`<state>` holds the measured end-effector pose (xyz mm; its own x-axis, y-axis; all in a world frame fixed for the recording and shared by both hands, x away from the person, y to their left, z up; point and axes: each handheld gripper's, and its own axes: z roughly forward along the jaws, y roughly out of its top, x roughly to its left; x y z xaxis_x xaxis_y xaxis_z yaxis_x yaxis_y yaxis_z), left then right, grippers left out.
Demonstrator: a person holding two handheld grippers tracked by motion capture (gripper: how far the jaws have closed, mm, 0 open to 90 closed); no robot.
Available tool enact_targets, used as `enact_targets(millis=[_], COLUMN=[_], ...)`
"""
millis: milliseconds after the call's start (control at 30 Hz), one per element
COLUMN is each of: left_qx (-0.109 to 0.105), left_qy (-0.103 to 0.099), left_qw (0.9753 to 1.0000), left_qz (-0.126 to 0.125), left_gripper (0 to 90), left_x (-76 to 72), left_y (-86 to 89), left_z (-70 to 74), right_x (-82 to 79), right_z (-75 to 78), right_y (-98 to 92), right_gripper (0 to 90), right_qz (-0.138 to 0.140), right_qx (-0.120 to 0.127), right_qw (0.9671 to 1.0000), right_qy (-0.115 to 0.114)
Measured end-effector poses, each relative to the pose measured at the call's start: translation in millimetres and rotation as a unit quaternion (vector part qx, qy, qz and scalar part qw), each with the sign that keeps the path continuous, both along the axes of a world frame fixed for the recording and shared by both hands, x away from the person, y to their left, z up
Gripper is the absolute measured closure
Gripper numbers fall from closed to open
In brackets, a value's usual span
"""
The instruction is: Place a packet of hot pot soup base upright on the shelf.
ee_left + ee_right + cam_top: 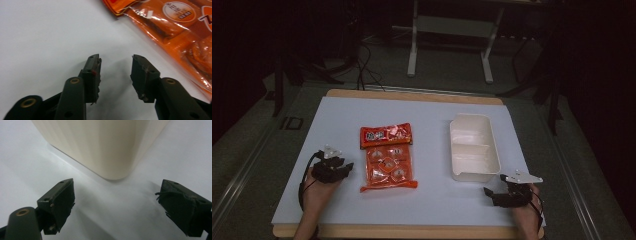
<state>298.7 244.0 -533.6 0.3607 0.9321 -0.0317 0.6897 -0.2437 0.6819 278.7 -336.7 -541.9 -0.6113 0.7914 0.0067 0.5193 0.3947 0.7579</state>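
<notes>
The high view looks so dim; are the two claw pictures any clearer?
High view: dark room, only the white table lit. Left gripper view: orange packet glares, print blurred. Right gripper view: cream tray soft, casting a shadow.

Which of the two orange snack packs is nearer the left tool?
The larger pack with the clear window showing round pieces, lying just right of the left tool. The smaller red-orange pack lies beyond it, farther up the table.
</notes>
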Motion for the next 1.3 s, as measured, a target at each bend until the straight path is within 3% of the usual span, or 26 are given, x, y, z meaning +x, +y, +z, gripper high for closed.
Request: enact_targets(millis=[133, 400, 733, 900, 1133, 1300], left_qx=[-0.010, -0.024, -0.033, -0.042, -0.032, -0.007], left_qy=[0.002, 0.004, 0.005, 0.002, 0.009, 0.011], left_qw=[0.9999, 0.9994, 0.9990, 0.9987, 0.9991, 0.9997], left_qz=[0.000, -0.025, -0.030, -0.027, -0.028, -0.022], left_gripper=[55.4, 52.6, 52.9, 53.7, 53.7, 50.1], left_x=[-0.1, 7.5, 23.1, 39.2, 62.1, 78.1], left_y=[1.4, -1.9, -2.5, -2.9, -7.7, -11.1], left_z=[2.4, 11.6, 17.7, 21.7, 22.7, 20.1], right_x=[-0.1, -1.5, -1.8, -1.9, -1.9, -2.0], right_z=[-0.2, -0.7, -1.2, -1.5, -1.5, -1.6], right_y=[0.7, 3.7, 5.7, 6.8, 7.1, 7.7], right_gripper=[13.4, 14.2, 14.2, 14.2, 14.2, 14.2], right_qz=[0.002, 0.007, 0.007, 0.012, 0.014, 0.015], right_qx=[-0.001, -0.015, -0.024, -0.032, -0.031, -0.034], right_qw=[1.0000, 0.9999, 0.9997, 0.9994, 0.9994, 0.9993], right_qy=[0.001, -0.005, -0.005, -0.006, -0.005, -0.006])
